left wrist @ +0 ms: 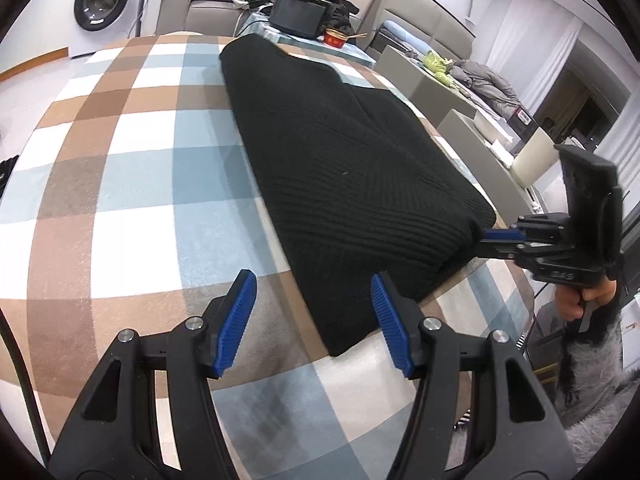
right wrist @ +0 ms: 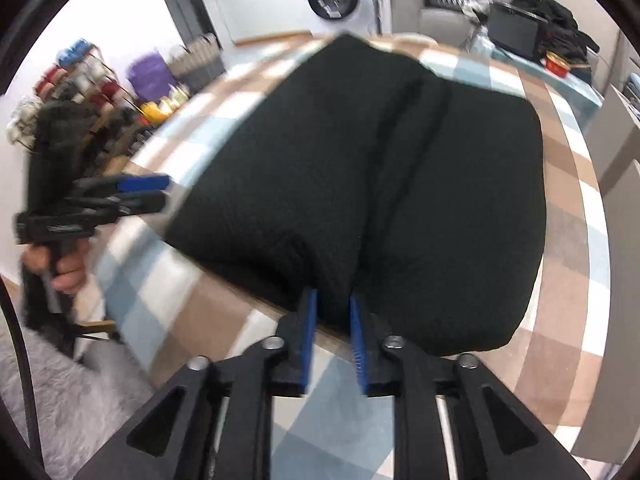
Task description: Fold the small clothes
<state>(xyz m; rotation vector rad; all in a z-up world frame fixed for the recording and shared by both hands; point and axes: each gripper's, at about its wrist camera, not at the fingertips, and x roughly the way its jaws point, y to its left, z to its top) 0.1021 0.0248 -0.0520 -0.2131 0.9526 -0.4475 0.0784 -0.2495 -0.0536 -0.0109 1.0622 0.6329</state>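
Two claws at work over one black knit garment (left wrist: pixel 344 168) on a checked tabletop (left wrist: pixel 132 184) of brown, blue and white squares. No brand or label readable; small print on the side of the right claw body is too blurred to make out.

Garment: folded into a thick oblong, ribbed knit, a seam or fold line along its length. From the left claw (left wrist: pixel 312 292) its long axis leads away ahead and slightly leftward; the near corner lies just ahead of the left claw's right pad.

Left claw: spread wide, blue pads apart, holding nothing, hovering above the tabletop at the garment's near end.

Right claw (right wrist: pixel 333 303): narrow, pads pinching the garment's near edge at a fold. In the left view it grips the corner from the right.
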